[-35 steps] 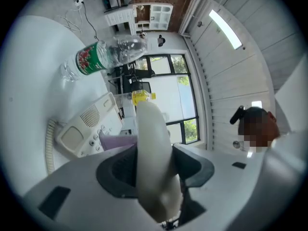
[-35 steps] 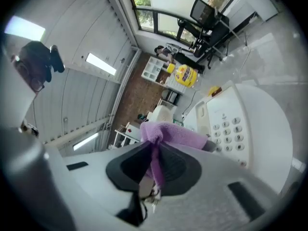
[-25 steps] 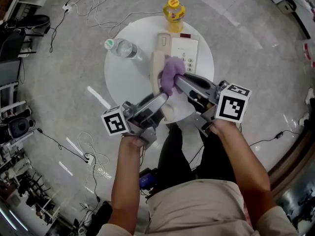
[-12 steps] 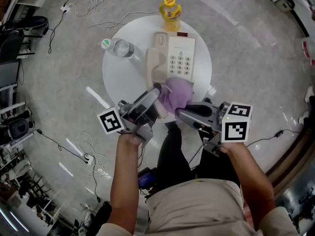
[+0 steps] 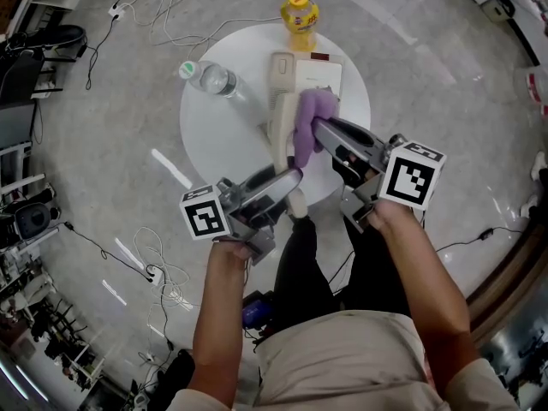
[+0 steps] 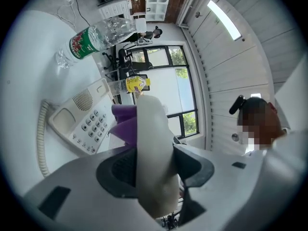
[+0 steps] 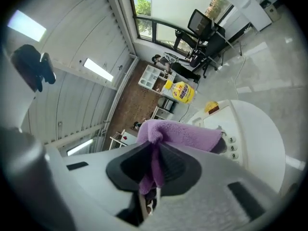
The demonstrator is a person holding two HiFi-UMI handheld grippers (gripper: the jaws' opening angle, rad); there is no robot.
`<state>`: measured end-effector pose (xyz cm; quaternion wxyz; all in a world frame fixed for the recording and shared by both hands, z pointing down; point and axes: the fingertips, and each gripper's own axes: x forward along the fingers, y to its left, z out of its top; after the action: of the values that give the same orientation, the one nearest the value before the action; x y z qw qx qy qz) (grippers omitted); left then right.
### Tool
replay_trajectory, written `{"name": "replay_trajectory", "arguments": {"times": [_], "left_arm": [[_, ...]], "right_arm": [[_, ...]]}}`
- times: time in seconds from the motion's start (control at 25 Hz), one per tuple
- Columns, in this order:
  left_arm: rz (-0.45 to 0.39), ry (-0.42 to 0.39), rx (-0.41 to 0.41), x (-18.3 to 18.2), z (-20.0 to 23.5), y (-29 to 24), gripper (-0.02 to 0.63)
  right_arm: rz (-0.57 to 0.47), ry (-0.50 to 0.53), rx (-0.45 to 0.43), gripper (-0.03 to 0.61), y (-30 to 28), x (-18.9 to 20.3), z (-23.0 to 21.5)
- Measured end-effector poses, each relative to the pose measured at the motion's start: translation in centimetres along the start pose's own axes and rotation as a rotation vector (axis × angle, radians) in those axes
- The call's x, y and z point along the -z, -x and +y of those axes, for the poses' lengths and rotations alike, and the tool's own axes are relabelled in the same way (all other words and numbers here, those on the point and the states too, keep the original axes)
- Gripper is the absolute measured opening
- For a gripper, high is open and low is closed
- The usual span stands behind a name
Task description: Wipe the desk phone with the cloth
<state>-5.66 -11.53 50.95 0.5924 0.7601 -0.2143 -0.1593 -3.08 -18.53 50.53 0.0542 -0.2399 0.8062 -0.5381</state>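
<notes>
1. The desk phone [image 5: 330, 74] sits on the 12 o'clock half of the round white table [image 5: 223, 135]. Its long axis runs from 12 to 6 o'clock in the head view, and the far end points at a yellow bottle [image 5: 301, 14].
2. The cream handset [image 5: 279, 101] is off its cradle. It lies lengthwise along the phone's 9 o'clock side, also on the 12-to-6 line, with its near end reaching past the table's 6 o'clock edge.
3. The left gripper [image 5: 289, 180] clamps both jaws on the near end of the handset, which juts forward beyond the pads.
4. The right gripper [image 5: 318, 128] is closed on a purple cloth [image 5: 306, 118]. A fold is pinched between its pads, and the bunched rest lies on the phone body just beside the keypad [image 7: 231, 148].
5. On the keypad the digits 3, 6 and 9 can be read in the right gripper view.
6. The coiled cord [image 6: 42, 134] curves along the phone's side in the left gripper view.
7. A clear water bottle [image 5: 210, 77] lies on its side at 10 o'clock on the table. Its cap points to 10 o'clock, and the print on its green and red label is too small to read.
8. The yellow bottle stands at the table's 12 o'clock edge, and its label has dark print that cannot be read.
</notes>
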Motion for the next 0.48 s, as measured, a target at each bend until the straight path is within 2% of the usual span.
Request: {"name": "replay_trajectory", "arguments": {"times": [0.12, 0.32, 0.48], "left_arm": [[-0.029, 0.006, -0.002, -0.4, -0.1, 0.2, 0.212], [-0.078, -0.003, -0.031, -1.9, 0.5, 1.0, 0.212], [-0.051, -0.046, -0.066, -2.0, 0.9, 1.0, 0.212]], "right_arm": [[0.034, -0.005, -0.022, 0.040, -0.4, 0.3, 0.6], [0.205, -0.016, -0.103, 0.040, 0.1, 5.2, 2.6], [0.235, -0.037, -0.108, 0.038, 1.6, 7.4, 3.1]]}}
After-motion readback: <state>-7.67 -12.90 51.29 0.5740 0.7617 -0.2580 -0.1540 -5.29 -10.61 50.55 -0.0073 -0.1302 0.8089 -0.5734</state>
